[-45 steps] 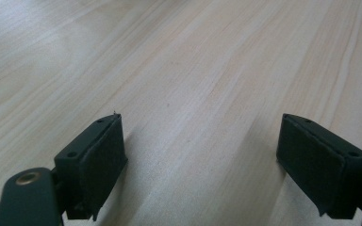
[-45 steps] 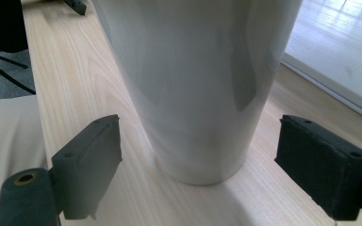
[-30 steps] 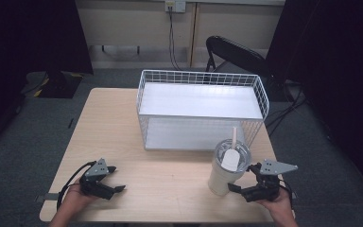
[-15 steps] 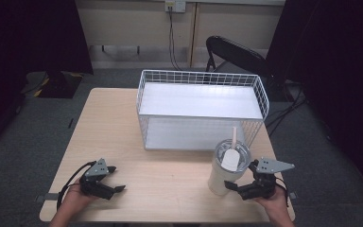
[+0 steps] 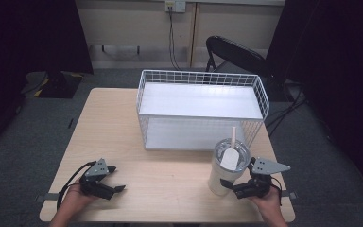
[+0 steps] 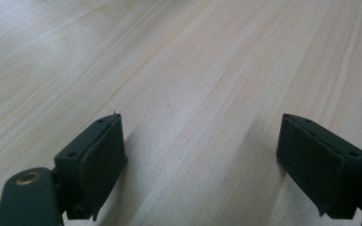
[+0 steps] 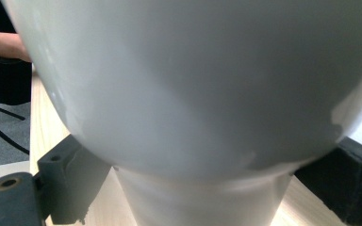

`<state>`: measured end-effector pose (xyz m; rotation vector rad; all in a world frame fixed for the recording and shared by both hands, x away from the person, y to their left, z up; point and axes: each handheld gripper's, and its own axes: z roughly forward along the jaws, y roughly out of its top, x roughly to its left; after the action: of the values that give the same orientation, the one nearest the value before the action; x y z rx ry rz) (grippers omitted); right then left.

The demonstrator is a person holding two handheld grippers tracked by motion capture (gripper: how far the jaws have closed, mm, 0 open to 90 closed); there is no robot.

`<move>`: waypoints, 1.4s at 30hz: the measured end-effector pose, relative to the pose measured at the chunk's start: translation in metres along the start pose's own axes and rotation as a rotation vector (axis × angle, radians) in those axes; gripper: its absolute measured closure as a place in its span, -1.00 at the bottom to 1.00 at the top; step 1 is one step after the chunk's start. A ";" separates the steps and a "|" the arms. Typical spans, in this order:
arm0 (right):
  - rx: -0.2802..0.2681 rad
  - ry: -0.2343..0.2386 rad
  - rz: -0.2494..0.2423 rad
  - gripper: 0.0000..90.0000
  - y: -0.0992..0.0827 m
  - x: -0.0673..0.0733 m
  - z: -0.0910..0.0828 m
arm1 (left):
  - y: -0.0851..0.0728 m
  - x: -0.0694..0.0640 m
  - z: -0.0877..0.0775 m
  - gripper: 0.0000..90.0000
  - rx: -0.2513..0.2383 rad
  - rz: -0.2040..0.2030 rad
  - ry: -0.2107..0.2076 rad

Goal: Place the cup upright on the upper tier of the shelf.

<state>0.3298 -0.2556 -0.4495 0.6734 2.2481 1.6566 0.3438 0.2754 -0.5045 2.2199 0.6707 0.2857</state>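
Our right gripper (image 5: pixel 230 188) has slid in toward the tumbler (image 5: pixel 227 166) since a second ago; its jaws now straddle the narrow base, spread wide, not yet gripping. The tumbler stands just before the wire basket (image 5: pixel 260 90). Our left gripper (image 5: pixel 116 185) stays idle, jaws wide and empty

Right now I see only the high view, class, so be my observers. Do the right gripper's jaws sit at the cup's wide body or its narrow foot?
Observer: The right gripper straddles the narrow foot of the cup, under the wide body; its jaws look spread, not squeezing.
Operator: And the left gripper's jaws?
Observer: The left gripper is open, with bare table between its jaws.
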 end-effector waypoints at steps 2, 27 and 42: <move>0.001 0.005 -0.001 -0.80 0.001 -0.001 0.001 | 0.000 0.000 0.000 -0.66 0.000 -0.001 -0.001; 0.032 0.070 -0.026 -0.82 0.004 -0.009 0.005 | 0.001 0.001 0.001 -0.65 0.001 0.001 0.003; 0.013 0.091 -0.023 -0.83 0.003 -0.012 0.012 | 0.001 0.001 0.001 -0.65 0.000 0.000 0.003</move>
<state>0.3458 -0.2513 -0.4510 0.5842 2.3217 1.6955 0.3450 0.2748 -0.5046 2.2204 0.6722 0.2894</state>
